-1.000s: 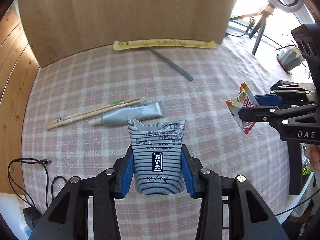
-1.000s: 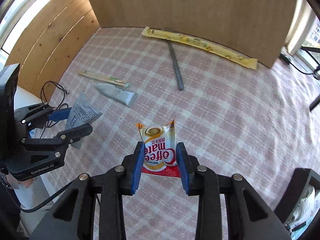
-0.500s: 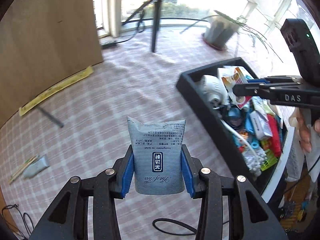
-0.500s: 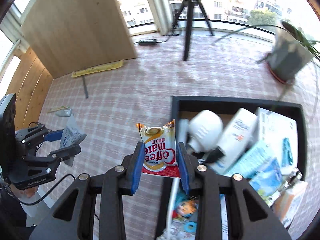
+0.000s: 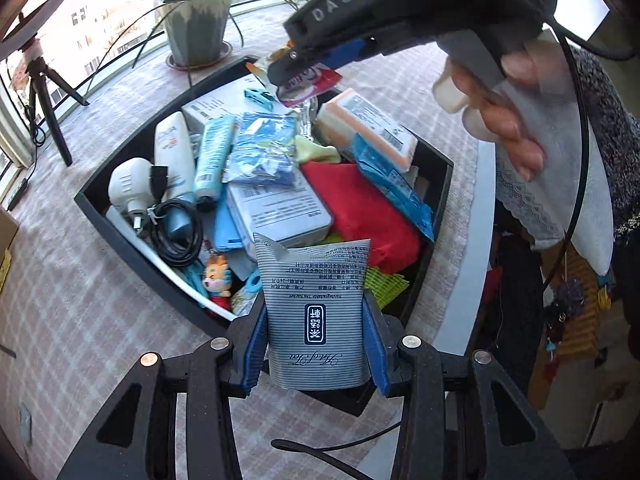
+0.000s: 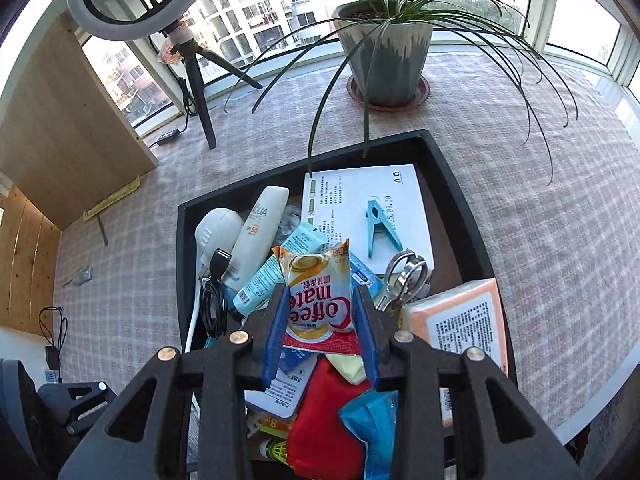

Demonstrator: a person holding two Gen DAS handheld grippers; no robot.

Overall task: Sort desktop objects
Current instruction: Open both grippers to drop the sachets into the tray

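— Tea sachet [image 5: 316, 312], left wrist view: where?
— Clamped upright between the blue pads of the left gripper [image 5: 316, 354], jaws roughly half closed on its sides, long axis along the fingers. Hangs over the near edge of the black tray [image 5: 132, 236], crowded contents straight below and ahead. Right gripper [image 5: 292, 68] seen farther in, over the tray's far side.
— Right wrist view?
— Coffee creamer packet [image 6: 320, 300] pinched the same way in that gripper, jaws partway closed on both edges, long axis forward. Directly above the tray's middle, scissors [image 6: 404, 276] and sunscreen tube [image 6: 256, 236] just beyond. Probably only needs releasing; left one perhaps a little farther inward first.
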